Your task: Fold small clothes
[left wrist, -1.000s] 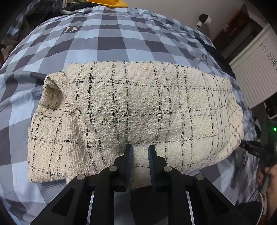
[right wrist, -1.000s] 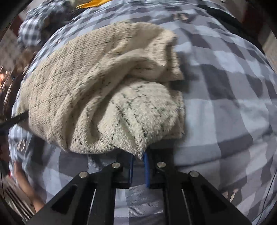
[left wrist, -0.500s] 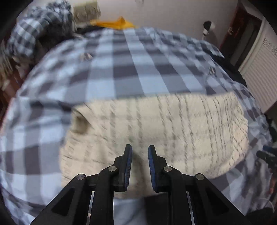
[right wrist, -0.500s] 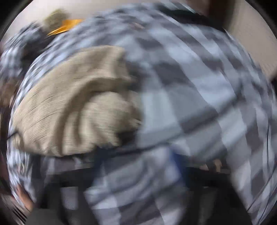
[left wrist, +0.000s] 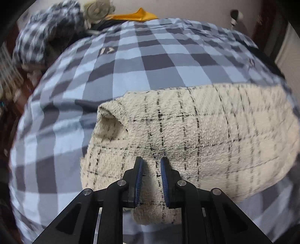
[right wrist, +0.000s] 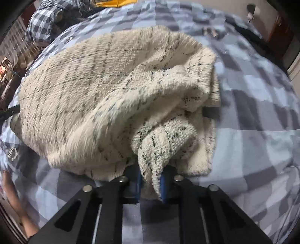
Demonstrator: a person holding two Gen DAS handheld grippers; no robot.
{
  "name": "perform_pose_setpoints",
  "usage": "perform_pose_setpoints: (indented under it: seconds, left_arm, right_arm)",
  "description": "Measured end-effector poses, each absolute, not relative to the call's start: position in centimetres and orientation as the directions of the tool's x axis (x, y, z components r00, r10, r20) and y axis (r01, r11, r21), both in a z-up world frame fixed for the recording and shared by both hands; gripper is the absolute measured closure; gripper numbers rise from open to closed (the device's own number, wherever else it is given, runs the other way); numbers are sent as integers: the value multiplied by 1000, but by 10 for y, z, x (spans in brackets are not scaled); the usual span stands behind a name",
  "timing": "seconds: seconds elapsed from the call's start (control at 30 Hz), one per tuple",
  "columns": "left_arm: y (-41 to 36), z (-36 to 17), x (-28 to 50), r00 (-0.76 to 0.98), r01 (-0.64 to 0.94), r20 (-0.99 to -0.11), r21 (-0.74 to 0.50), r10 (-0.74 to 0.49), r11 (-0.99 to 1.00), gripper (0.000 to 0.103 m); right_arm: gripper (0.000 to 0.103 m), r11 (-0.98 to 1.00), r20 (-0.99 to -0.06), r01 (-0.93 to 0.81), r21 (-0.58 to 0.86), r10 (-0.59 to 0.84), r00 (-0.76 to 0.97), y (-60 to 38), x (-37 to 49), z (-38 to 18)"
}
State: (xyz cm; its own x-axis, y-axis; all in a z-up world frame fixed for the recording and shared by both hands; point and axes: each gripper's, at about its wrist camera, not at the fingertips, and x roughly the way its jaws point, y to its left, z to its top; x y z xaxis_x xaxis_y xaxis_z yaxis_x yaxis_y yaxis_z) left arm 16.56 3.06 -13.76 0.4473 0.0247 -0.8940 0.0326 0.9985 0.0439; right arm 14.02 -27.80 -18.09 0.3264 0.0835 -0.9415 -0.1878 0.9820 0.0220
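Lying across a blue-and-grey checked bedspread (left wrist: 150, 62) is a cream tweed garment (left wrist: 215, 131) crossed by thin black grid lines, folded into a thick bundle. In the left wrist view it spreads from the middle to the right edge, with a small open pocket of cloth at its left end. The left gripper (left wrist: 151, 180) sits over the garment's near edge; its blue-padded fingers (left wrist: 139, 180) stand a narrow gap apart with a strip of the cream cloth running between them, though whether the pads actually press on it cannot be told.

In the right wrist view the garment (right wrist: 84, 93) is heaped, a broad rounded mass on the left and crumpled layers on the right. A tapering fold of it hangs down into the right gripper (right wrist: 151, 184), whose jaws are closing, the blue pads touching the cloth on both sides.

At the far left of the bed lies a bunched black-and-white checked cloth (left wrist: 43, 37), with something yellow-orange (left wrist: 138, 15) beyond the far edge. Part of a person's bare arm (right wrist: 13, 199) shows at the lower left of the right wrist view.
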Motion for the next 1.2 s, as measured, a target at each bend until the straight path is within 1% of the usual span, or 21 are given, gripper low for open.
perform_pose_setpoints:
  seconds: [0.07, 0.13, 0.23, 0.3, 0.37, 0.4, 0.47, 0.5, 0.57, 0.63, 0.67, 0.7, 0.73, 0.77, 0.8, 0.83, 0.9, 0.97, 1.07, 1.13, 1.2]
  left_arm:
    - [27, -141, 164, 459, 54, -887, 81, 47, 995, 85]
    - [27, -144, 164, 455, 65, -889, 101, 61, 993, 85]
    - [36, -142, 164, 436, 31, -899, 70, 49, 997, 84]
    - [43, -139, 165, 424, -12, -904, 63, 63, 998, 84]
    - [50, -134, 164, 412, -45, -908, 70, 82, 997, 84]
    - [51, -128, 164, 411, -64, -904, 101, 119, 993, 84]
    - [46, -108, 162, 464, -98, -859, 192, 216, 976, 84]
    - [40, -94, 160, 522, -93, -825, 194, 214, 976, 84]
    - [29, -78, 157, 601, -39, -789, 131, 128, 991, 84]
    - [16, -71, 157, 618, 60, -786, 45, -2, 997, 84]
    - [11, -70, 156, 608, 98, -791, -1, -61, 995, 82]
    - [8, -70, 154, 606, 114, -791, -21, -86, 993, 79]
    - [7, -71, 153, 607, 121, -789, -25, -94, 992, 59]
    - [5, -72, 153, 605, 125, -791, -19, -92, 992, 3]
    - [4, -75, 154, 589, 134, -803, -10, -88, 991, 5]
    - [3, -79, 157, 580, 147, -810, 4, -83, 989, 0]
    - [-1, -86, 156, 584, 140, -810, 41, -49, 989, 0]
    - [-3, -89, 157, 612, 154, -786, 10, -87, 988, 0]
    - [-13, -91, 154, 650, 181, -751, 9, -112, 984, 0]
    - [-16, -96, 156, 626, 201, -766, -25, -148, 979, 0]
    - [-15, -104, 161, 594, 195, -788, -58, -165, 979, 0]
  right_arm:
    - [94, 992, -937, -101, 72, 102, 335, -294, 127, -176]
    - [94, 982, -933, 17, 189, 173, 317, -320, 116, -176]
    - [92, 946, -947, 158, 282, 248, 202, -349, 116, -201]
    - [80, 928, -950, 227, 294, 258, 176, -359, 114, -204]
    - [39, 919, -965, 306, 248, 205, 165, -375, 103, -191]
    - [33, 915, -972, 341, 214, 166, 167, -382, 100, -183]
    - [33, 922, -980, 377, 92, 16, 201, -387, 95, -156]
    - [32, 929, -972, 369, 21, -67, 226, -383, 95, -142]
    - [24, 953, -934, 296, -62, -160, 319, -359, 98, -116]
    - [12, 975, -907, 213, -65, -147, 395, -330, 106, -102]
    - [11, 986, -893, 156, -65, -127, 431, -308, 115, -95]
    - [11, 994, -891, 98, -55, -93, 444, -286, 128, -94]
    - [11, 999, -893, 19, -32, -37, 448, -262, 140, -97]
    - [11, 999, -887, -37, 9, 25, 462, -243, 148, -98]
    - [11, 997, -877, -62, 36, 61, 477, -234, 152, -99]
    - [11, 996, -866, -76, 54, 84, 493, -224, 154, -102]
    - [11, 996, -846, -82, 41, 78, 527, -210, 166, -113]
    - [11, 996, -834, -85, 18, 62, 548, -200, 172, -124]
    - [11, 991, -854, -116, 74, 123, 506, -194, 169, -128]
    - [11, 986, -861, -136, 97, 151, 485, -186, 162, -128]
    - [11, 988, -849, -140, 58, 123, 513, -172, 147, -119]
